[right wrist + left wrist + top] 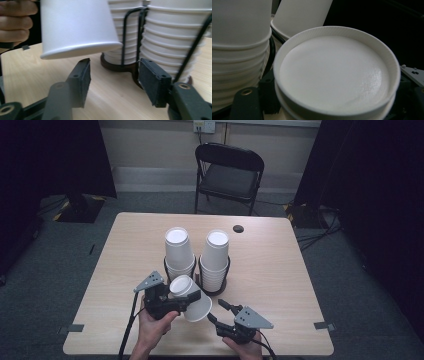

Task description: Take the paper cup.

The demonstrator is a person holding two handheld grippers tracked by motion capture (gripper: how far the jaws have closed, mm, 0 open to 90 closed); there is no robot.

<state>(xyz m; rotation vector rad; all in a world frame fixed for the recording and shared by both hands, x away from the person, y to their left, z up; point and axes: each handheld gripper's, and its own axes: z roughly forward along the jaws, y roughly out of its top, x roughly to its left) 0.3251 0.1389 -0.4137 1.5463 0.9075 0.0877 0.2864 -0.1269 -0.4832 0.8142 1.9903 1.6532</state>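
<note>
Dark curtains hang on both sides of the room, and a black folding chair [228, 175] stands beyond a pale wooden table [120, 250].

On the table, left of centre, a stack of white paper cups [179, 251] sits upside down in a black wire holder [167, 268]. Just beside it on the right stands a second stack [215, 257] in its own holder [227, 270]; the two holders are close together, perhaps touching.

In front of the stacks, the left gripper [172, 304] is clamped on a white cup [191, 298], which it holds tilted above the table with its closed bottom toward the stacks and its open rim pointing toward the right gripper. In the left gripper view the cup's round bottom [335, 72] looks like more than one cup nested together, though that is hard to tell.

Near the front edge, the right gripper [221, 311] has its jaws partly apart with nothing between them. In the right gripper view its pads [84, 80] sit just below the cup's rim [82, 48], close but not touching.
</note>
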